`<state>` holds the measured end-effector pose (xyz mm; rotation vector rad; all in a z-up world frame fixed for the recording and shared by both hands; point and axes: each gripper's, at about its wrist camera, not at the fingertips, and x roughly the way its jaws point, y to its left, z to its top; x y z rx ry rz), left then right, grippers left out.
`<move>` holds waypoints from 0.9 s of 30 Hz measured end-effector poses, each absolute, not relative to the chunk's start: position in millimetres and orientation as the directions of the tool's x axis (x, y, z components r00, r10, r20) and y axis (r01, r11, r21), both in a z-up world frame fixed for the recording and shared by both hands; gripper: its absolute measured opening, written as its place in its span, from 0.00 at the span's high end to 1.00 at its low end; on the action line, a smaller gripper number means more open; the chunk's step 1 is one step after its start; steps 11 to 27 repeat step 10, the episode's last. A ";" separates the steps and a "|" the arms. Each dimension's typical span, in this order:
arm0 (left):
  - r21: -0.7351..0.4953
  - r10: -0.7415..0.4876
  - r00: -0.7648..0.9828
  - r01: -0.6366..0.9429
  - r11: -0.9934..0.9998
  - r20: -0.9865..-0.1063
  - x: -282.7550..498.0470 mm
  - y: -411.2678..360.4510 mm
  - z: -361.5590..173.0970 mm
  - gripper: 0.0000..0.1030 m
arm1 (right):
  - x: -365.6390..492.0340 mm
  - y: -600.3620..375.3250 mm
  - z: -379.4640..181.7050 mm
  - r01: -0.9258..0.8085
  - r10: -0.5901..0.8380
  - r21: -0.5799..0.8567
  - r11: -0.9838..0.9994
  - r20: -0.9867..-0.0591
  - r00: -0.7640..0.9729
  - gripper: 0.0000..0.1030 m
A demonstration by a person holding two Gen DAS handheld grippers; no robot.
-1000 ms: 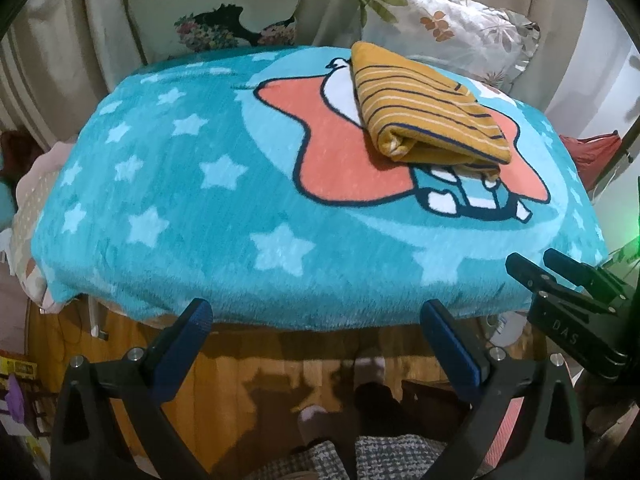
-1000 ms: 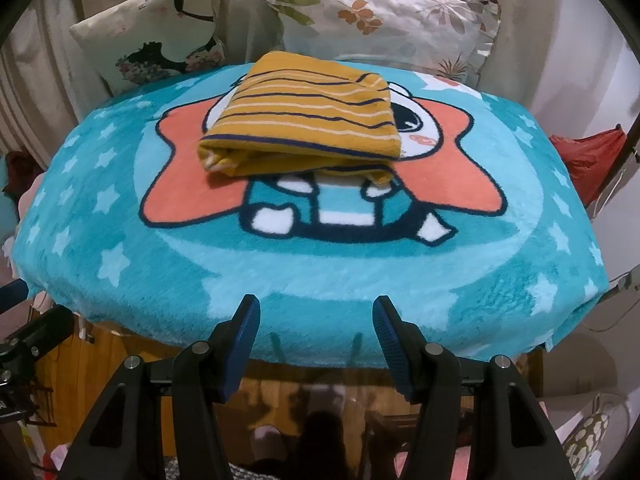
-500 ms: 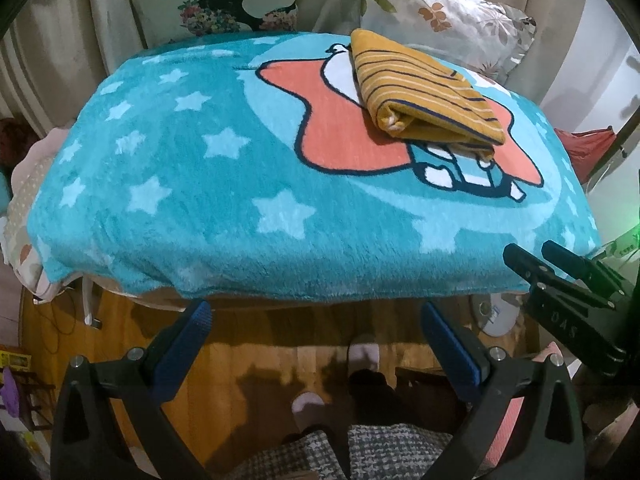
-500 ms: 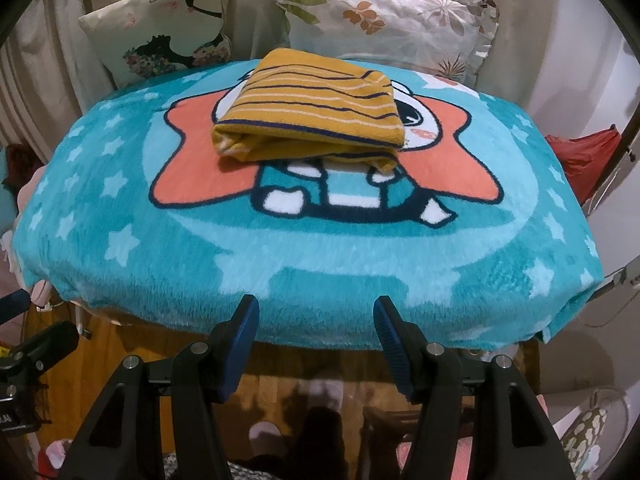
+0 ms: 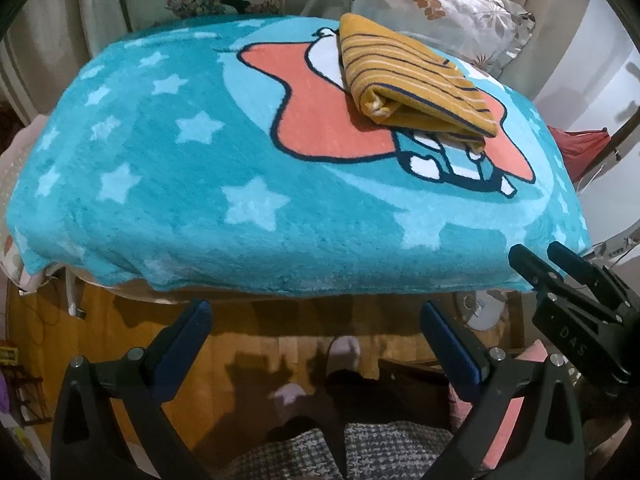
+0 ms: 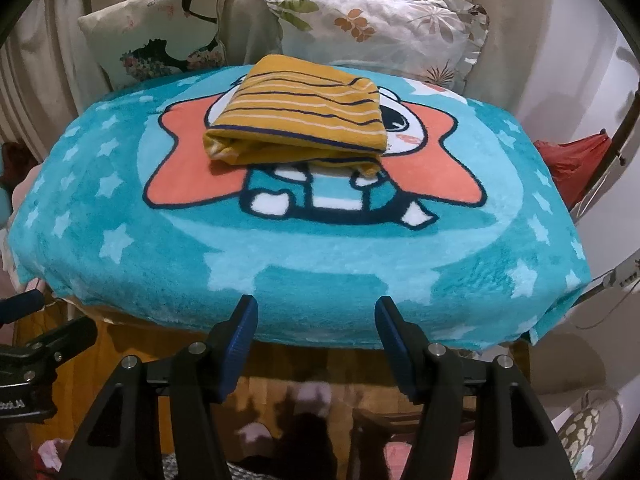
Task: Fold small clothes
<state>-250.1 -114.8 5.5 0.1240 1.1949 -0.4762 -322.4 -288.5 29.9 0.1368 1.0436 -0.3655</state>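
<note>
Folded striped garment rests on the star blanket as we hold both tools back

We see the mustard striped garment (image 6: 298,118) folded and lying on the blanket's (image 6: 280,264) orange star, nearer the pillows (image 6: 376,24) than us. Our left tool (image 5: 316,330) and right tool (image 6: 316,334) hover off the blanket's near edge, jaws apart and empty. The lower layer seems to poke out on one side, though the view is poor; any nudge or tug on the plush blanket could slide the layers and undo the fold.
</note>
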 end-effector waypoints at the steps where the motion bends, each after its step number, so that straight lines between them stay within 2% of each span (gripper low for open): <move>1: -0.152 -0.287 0.281 0.417 0.896 -0.916 -249.0 -117.6 4.7 0.00 | -321.3 -289.3 29.7 0.358 -0.231 -0.063 0.931 -0.863 0.449 0.37; 10: -0.127 -0.245 0.288 0.374 0.919 -0.926 -219.3 -153.2 0.3 0.00 | -286.6 -324.0 20.0 0.324 -0.180 -0.029 0.946 -0.876 0.448 0.36; 27: -0.127 -0.245 0.288 0.374 0.919 -0.926 -219.3 -153.2 0.3 0.00 | -286.6 -324.0 20.0 0.324 -0.180 -0.029 0.946 -0.876 0.448 0.36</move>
